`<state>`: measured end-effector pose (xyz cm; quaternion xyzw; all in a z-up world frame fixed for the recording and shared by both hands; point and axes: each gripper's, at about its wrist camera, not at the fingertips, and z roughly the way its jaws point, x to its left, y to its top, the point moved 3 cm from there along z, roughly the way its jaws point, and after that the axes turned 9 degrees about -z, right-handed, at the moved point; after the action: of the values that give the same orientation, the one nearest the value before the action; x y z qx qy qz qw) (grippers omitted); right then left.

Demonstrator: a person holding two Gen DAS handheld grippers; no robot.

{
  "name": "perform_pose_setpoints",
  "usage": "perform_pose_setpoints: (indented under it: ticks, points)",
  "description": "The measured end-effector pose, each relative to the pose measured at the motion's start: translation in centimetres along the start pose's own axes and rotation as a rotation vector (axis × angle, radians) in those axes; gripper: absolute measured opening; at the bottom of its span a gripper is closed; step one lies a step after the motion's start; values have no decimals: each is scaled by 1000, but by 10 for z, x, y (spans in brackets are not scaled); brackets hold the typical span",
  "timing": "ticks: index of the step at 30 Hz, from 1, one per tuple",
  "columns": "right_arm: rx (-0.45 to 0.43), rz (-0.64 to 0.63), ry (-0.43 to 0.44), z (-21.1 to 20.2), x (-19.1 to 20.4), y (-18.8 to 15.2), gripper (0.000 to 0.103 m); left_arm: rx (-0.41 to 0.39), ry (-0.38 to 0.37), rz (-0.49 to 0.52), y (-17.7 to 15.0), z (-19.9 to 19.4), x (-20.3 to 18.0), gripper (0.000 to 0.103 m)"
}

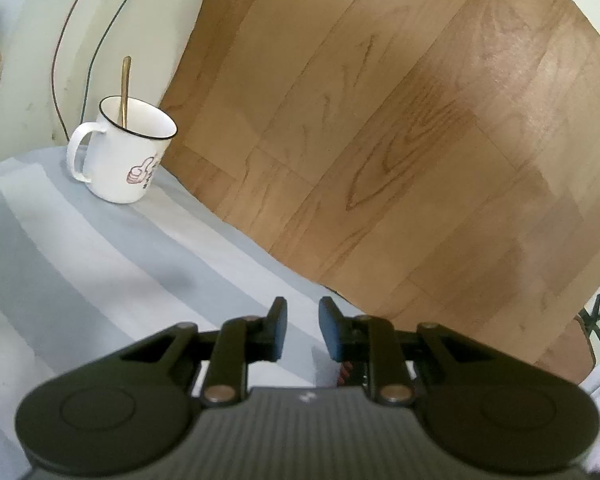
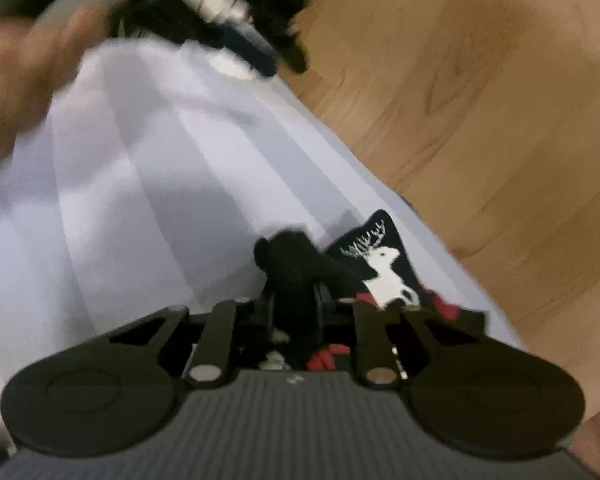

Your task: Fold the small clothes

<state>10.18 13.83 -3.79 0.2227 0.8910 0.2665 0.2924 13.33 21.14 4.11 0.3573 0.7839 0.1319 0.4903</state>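
In the right wrist view my right gripper (image 2: pixel 294 280) is shut on a small black garment (image 2: pixel 384 268) with a white deer and red trim, holding a bunched black part of it over the grey-striped cloth (image 2: pixel 140 184). The view is motion-blurred. In the left wrist view my left gripper (image 1: pixel 302 328) is open and empty, its fingers a small gap apart above the striped cloth (image 1: pixel 80 248) near the table's edge. A sliver of red fabric (image 1: pixel 344 372) shows behind its right finger.
A white enamel mug (image 1: pixel 128 152) with a gold spoon stands on the cloth at the far left. Wood floor (image 1: pixel 400 120) lies beyond the table edge. In the right wrist view a blurred hand (image 2: pixel 24 76) and a dark device (image 2: pixel 236 20) are at the cloth's far end.
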Motion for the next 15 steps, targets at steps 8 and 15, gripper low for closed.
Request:
perform_pose_setpoints:
  ticks: [8,15]
  points:
    - [-183,515,174,-14,-62,19,10,0,-14,-8,2,-2,1,20]
    - [-279,778,-5,-93,-146,-66,11,59,-85,51,-12,4,-18,27]
